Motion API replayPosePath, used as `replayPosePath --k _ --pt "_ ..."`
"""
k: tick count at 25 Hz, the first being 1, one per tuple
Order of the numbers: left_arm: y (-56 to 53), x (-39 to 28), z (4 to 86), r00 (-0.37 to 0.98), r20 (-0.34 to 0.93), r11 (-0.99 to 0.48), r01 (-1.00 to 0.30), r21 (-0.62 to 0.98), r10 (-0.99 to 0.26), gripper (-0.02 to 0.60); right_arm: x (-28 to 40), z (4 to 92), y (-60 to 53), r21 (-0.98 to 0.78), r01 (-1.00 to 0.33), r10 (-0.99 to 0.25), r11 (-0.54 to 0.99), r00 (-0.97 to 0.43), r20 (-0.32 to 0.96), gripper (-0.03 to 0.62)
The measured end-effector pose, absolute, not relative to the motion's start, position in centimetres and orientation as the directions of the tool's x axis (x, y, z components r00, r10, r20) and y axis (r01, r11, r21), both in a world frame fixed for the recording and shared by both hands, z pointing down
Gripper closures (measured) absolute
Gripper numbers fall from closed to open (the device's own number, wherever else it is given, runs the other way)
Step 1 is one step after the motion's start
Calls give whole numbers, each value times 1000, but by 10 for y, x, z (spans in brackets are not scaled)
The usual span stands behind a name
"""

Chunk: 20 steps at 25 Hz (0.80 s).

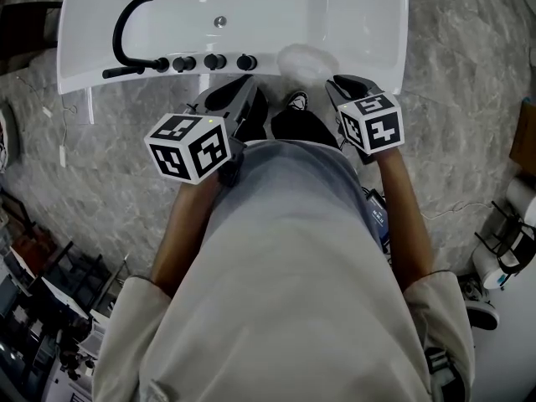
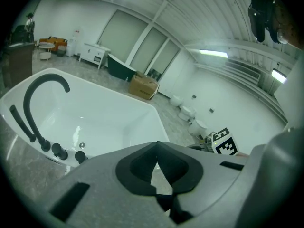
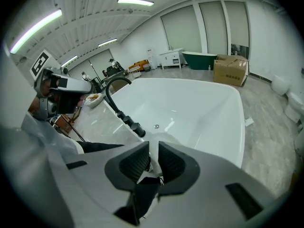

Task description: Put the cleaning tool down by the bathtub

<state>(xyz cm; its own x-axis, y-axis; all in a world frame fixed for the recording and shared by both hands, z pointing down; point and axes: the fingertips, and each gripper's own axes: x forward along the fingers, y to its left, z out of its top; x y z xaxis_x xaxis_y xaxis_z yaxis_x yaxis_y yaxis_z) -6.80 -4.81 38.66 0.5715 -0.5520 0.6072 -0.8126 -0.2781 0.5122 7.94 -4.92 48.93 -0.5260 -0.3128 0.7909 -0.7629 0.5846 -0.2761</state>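
Observation:
The white bathtub (image 1: 84, 65) fills the top of the head view, with a black curved faucet (image 1: 126, 32) and three black knobs (image 1: 214, 61) on its near rim. A pale, blurry round patch (image 1: 306, 57) lies on that rim; I cannot tell what it is. My left gripper (image 1: 249, 82) hovers just before the rim near the knobs. Its tips meet with nothing between them (image 2: 156, 148). My right gripper (image 1: 337, 84) hangs a little right of the patch and apart from it. Its jaws (image 3: 153, 148) stand a narrow gap apart, holding nothing.
The person's black shoes (image 1: 293, 117) stand on the grey marbled floor right before the tub. A cardboard box (image 2: 143, 86) and toilets (image 2: 190, 113) sit beyond the tub's far end. Racks of clutter (image 1: 50, 308) crowd the lower left, more gear (image 1: 502, 258) the right.

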Motion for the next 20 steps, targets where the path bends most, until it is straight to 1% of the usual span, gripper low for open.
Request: replayPosePath --k 4,13,20 --pt "-51 -67 385 557 614 -301 -827 475 -560 578 81 477 -51 -291 -765 -332 575 -543 772 542" --pt "-55 -71 384 553 600 -292 -827 481 -579 578 87 463 -48 -299 -761 -344 576 -557 756 551" --pt "-54 -69 376 557 587 -293 -823 487 -588 578 92 432 -53 -328 -768 -398 551 -586 706 557"
